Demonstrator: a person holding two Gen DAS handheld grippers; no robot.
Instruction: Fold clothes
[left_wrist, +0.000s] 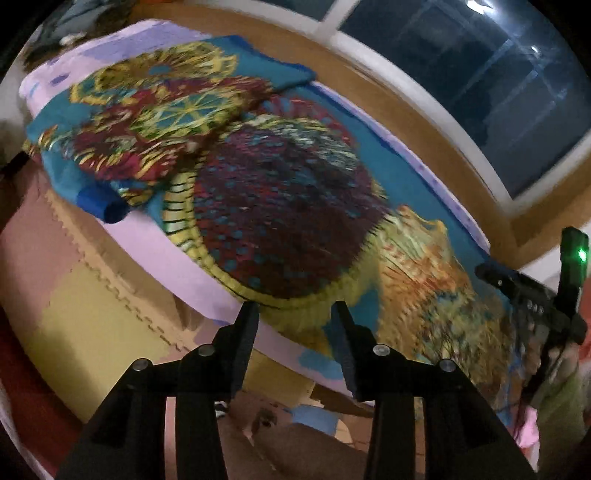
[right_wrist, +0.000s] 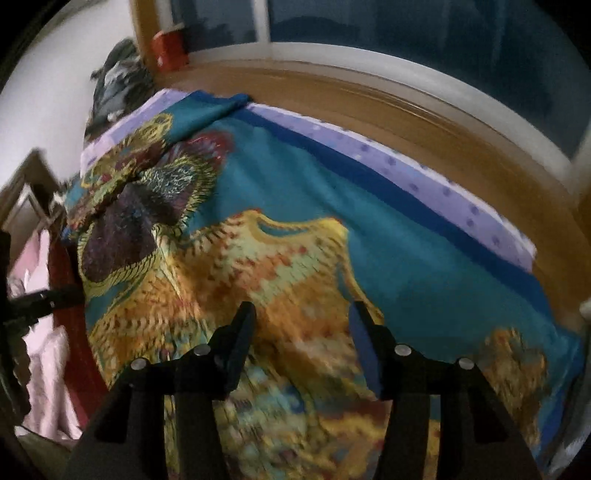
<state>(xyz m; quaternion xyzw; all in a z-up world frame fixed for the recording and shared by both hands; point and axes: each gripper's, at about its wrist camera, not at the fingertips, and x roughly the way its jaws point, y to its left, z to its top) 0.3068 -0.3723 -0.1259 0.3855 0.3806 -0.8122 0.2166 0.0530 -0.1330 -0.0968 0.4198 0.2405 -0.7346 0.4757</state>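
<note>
On the bed lies the garment, mostly spread flat, one end folded over at the far side. Both the left gripper and right gripper hang released, holding nothing. Looks like folding has barely begun, most is left.

Dim indoor light, motion blur, heavy fisheye bending.

Dark window panes show small glare spots; the patterned garment smears toward the near edge, and black vignetting fills both views' corners.
</note>
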